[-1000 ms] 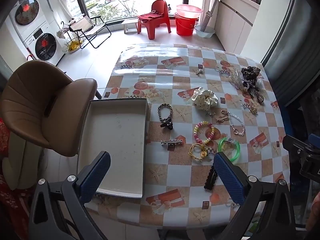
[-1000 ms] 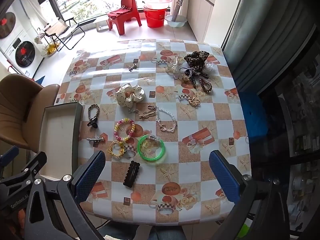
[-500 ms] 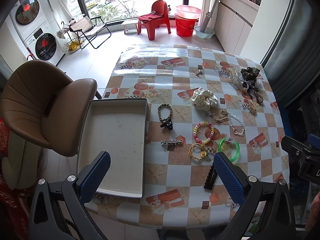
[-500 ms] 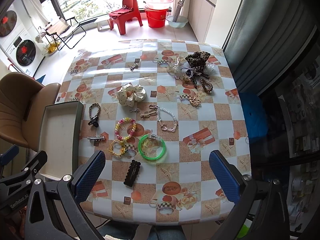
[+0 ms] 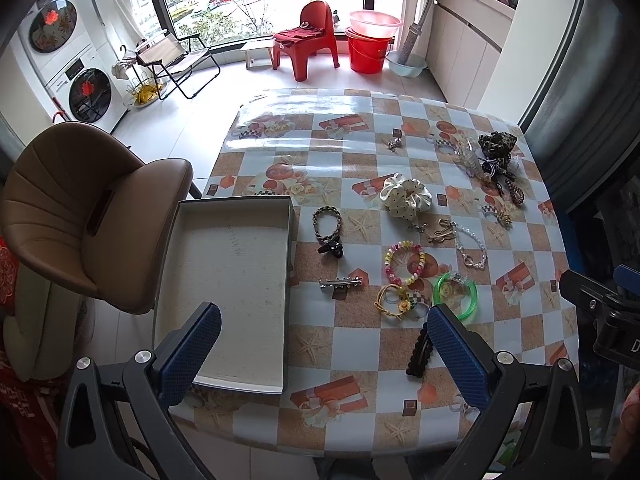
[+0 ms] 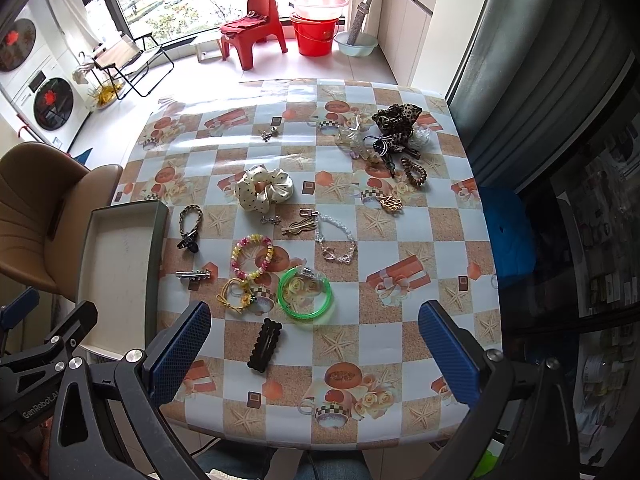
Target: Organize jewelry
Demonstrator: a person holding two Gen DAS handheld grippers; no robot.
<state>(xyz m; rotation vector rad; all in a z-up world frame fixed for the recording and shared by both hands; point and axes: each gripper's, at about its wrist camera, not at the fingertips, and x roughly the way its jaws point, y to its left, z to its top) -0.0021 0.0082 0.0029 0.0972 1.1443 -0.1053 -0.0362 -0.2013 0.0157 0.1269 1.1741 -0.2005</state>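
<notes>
While nothing yet lies in the tray, the count stands as follows.

Landmark: shallow grey tray, bare inside, at the table's left edge beside a brown chair.
Left gripper: jaws spread wide, holding nothing, raised above the table's near edge, one finger over the tray's near end.
Right gripper: jaws likewise wide apart and empty, held above the table, well right of the tray.
Just right of tray: braided bracelet with a black clip, and a silver hair clip.
Further right of tray: pastel bead bracelet, yellow cord piece, green bangle, black scalloped barrette nearest the table's front edge.
Beyond these from tray: polka-dot scrunchie, gold pin, clear bead chain.
Far corner from tray: tangled heap of leopard scrunchie, coil ties and small clips; exact count cannot be told.
Progress: judged not begun; every piece is loose on the tablecloth.
Remaining: all items to be gathered into the tray, the nearest ones probably first.
</notes>
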